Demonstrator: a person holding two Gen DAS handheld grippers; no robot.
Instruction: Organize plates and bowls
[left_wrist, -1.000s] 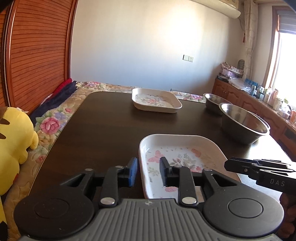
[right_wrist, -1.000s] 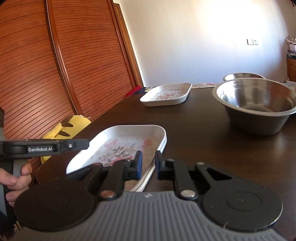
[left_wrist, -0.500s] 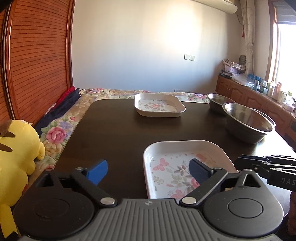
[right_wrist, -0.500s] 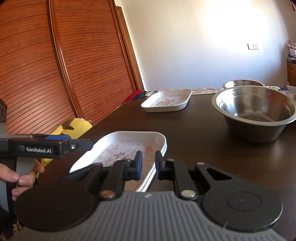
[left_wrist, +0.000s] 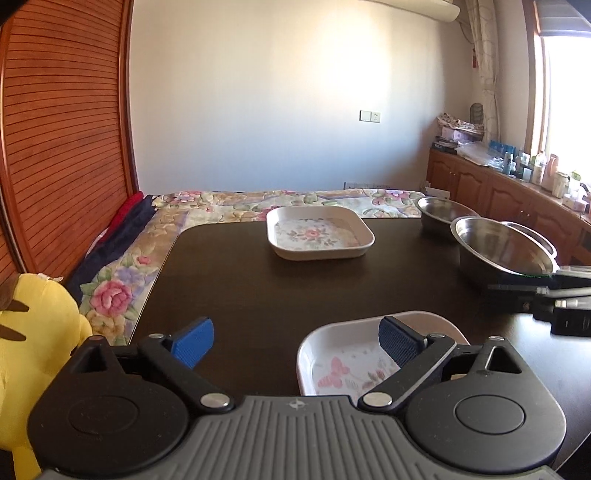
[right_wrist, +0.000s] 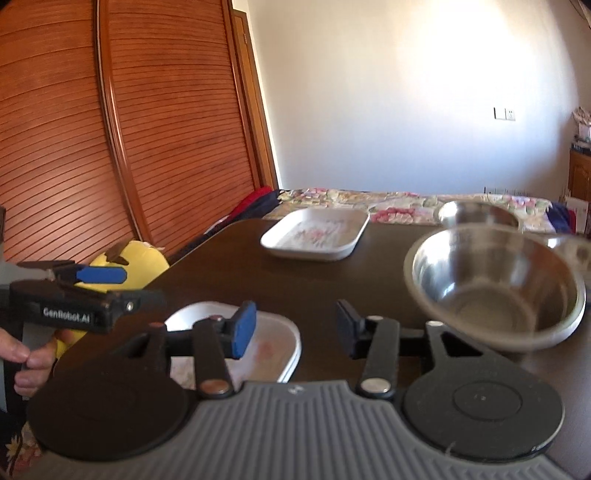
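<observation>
You are working in a lived-in home, in what is looking like a bedroom doubling as a dining spot. A dark wooden table (left_wrist: 258, 288) is standing against a bed spread with a floral quilt (left_wrist: 236, 203), and a yellow plush toy (left_wrist: 33, 332) is sitting at the near left. A slatted wooden wardrobe (left_wrist: 62, 147) is filling the left wall. Along the right, low wooden cabinets (left_wrist: 491, 199) are carrying bottles (left_wrist: 543, 173) and clutter under a sunlit curtained window (left_wrist: 565, 96). An air conditioner (left_wrist: 413, 7) is hanging high on the far wall.

Floral plates (left_wrist: 319, 236), steel bowls (left_wrist: 504, 251) apart
</observation>
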